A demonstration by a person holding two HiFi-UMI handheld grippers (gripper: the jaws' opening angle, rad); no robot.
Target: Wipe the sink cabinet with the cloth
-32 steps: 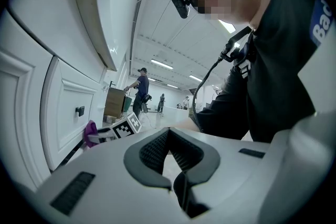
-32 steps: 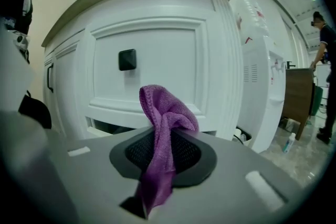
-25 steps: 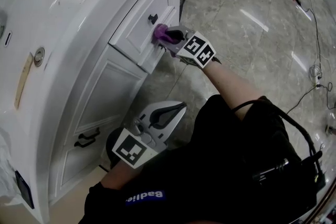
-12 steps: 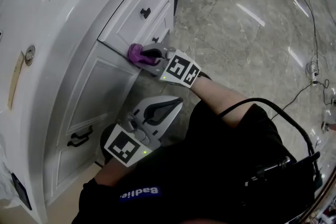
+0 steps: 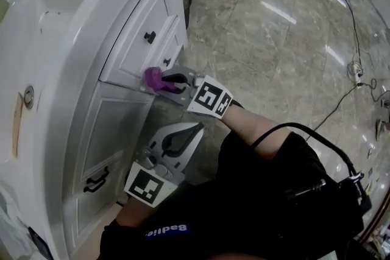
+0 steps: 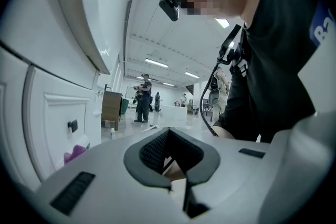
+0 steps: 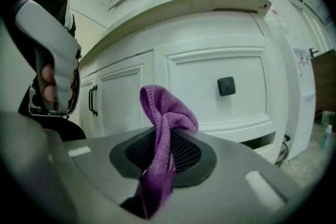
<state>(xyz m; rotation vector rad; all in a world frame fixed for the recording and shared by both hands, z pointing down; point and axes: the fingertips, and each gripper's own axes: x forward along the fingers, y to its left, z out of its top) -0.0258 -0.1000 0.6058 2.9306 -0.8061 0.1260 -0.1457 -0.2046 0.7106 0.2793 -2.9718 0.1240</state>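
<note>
Right gripper (image 5: 163, 80): jaws clamped on the purple cloth (image 5: 152, 77), which bunches up and sticks out beyond the tips.
Cloth position: at the front of the white sink cabinet (image 5: 122, 109), on the lower edge of the drawer that carries the square black knob (image 5: 149, 37). From above it appears to touch the panel.
Right gripper view: cloth (image 7: 166, 113) stands upright from the jaw slot, with the knob (image 7: 226, 86) to its right and the black door handle (image 7: 93, 100) to its left.
Left gripper (image 5: 194, 129): jaws together, nothing between them. It is held low by the person's lap, apart from the cabinet.
Floor (image 5: 274, 39): glossy grey marble tile.
</note>
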